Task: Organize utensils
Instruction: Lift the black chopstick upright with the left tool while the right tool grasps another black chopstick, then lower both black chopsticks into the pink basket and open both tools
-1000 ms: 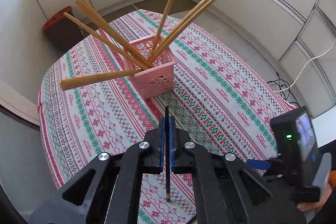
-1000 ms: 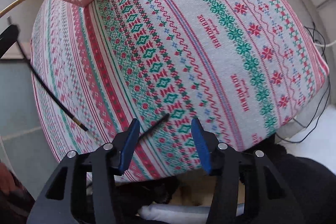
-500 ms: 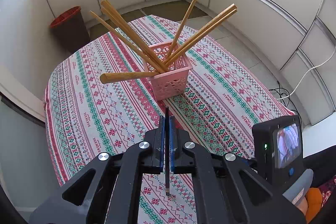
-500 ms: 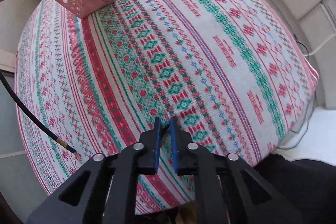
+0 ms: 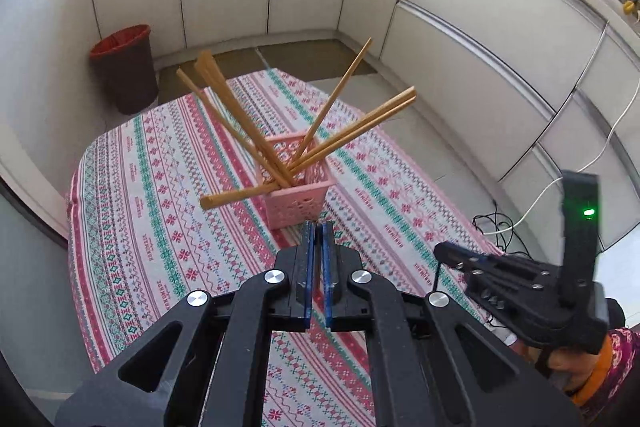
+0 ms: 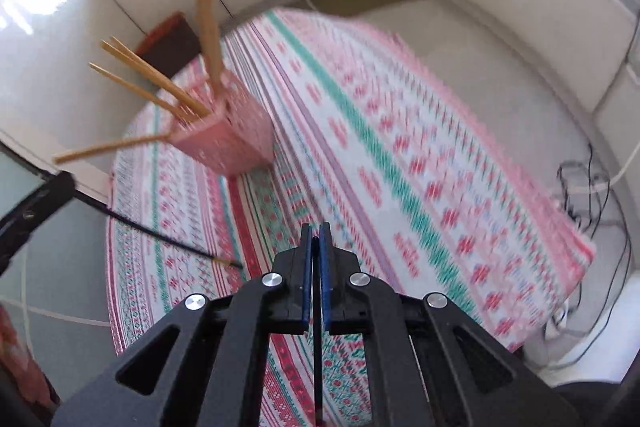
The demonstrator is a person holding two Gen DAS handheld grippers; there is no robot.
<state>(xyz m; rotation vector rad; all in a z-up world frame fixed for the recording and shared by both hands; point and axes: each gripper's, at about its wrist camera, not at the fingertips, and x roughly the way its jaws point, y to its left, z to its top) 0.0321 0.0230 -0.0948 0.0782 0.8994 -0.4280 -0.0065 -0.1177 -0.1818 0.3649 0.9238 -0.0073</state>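
A pink lattice basket [image 5: 298,197] stands mid-table and holds several wooden chopsticks [image 5: 240,119] that fan outward. It also shows in the right wrist view [image 6: 230,141]. My left gripper [image 5: 317,231] is shut on a black chopstick, which shows in the right wrist view [image 6: 168,241] jutting in from the left. My right gripper [image 6: 316,233] is shut on another black chopstick [image 6: 318,359], held upright above the table. The right gripper also shows in the left wrist view [image 5: 444,253] at the right, with its chopstick [image 5: 437,277] hanging below.
The table [image 5: 140,227] carries a red, green and white patterned cloth. A dark bin with a red rim [image 5: 124,67] stands on the floor beyond it. White cabinets line the walls. Cables [image 6: 580,187] lie on the floor at the right.
My right gripper closed on the black chopstick that lay on the cloth and lifted it off the table. Both grippers rose and tilted up, so the basket sits farther away.
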